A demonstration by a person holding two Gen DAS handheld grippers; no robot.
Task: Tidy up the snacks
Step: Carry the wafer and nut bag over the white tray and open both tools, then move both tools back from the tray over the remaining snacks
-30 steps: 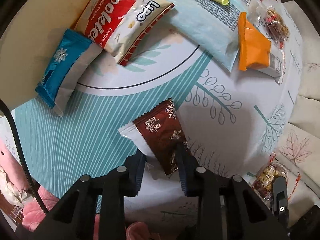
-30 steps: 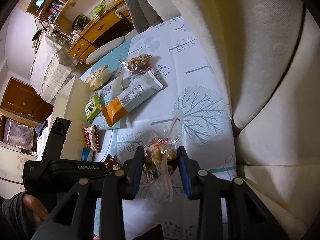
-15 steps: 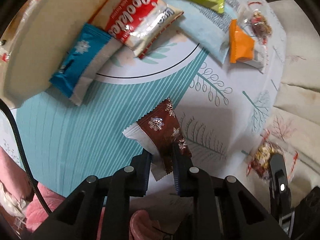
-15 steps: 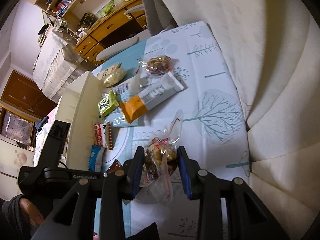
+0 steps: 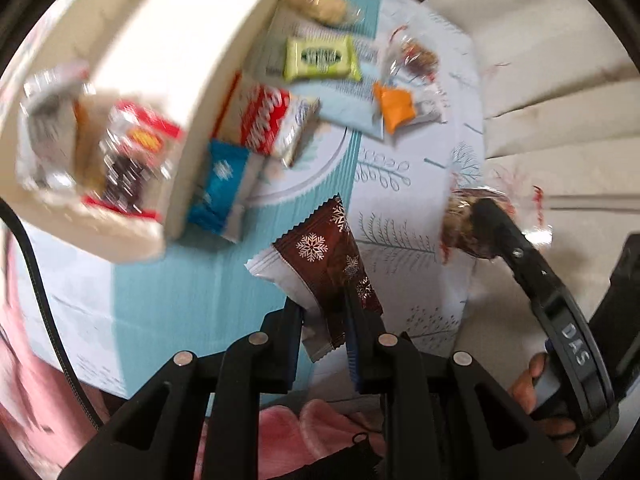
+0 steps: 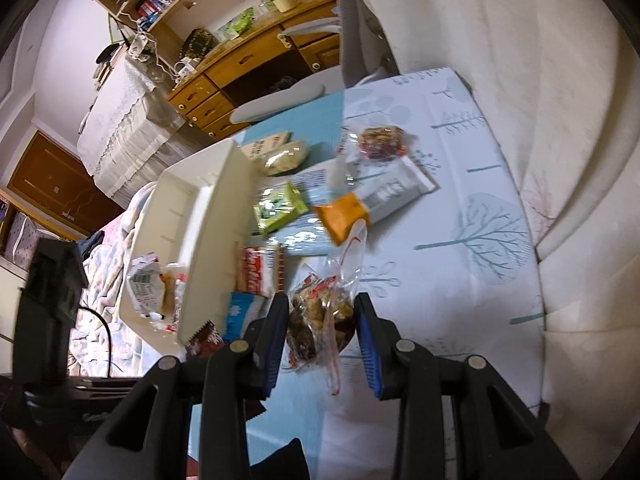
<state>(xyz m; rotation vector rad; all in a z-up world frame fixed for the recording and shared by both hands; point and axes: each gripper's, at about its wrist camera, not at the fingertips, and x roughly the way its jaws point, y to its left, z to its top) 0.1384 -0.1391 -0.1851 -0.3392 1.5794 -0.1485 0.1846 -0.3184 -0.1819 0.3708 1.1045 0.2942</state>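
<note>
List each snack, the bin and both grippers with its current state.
Left gripper: shut on brown snowflake packet, lifted.
Right gripper: shut on clear nut-snack bag, lifted.
White bin: holds a few packets.
Blue snowflake packet: lying against bin.
Green packet: flat on table.

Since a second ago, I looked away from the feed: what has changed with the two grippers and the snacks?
The left gripper closed on the brown snowflake packet and lifted it off the tablecloth. The right gripper rose too, keeping its clear bag of nuts. The white bin has now come into both views. The other snacks stayed where they lay.
</note>
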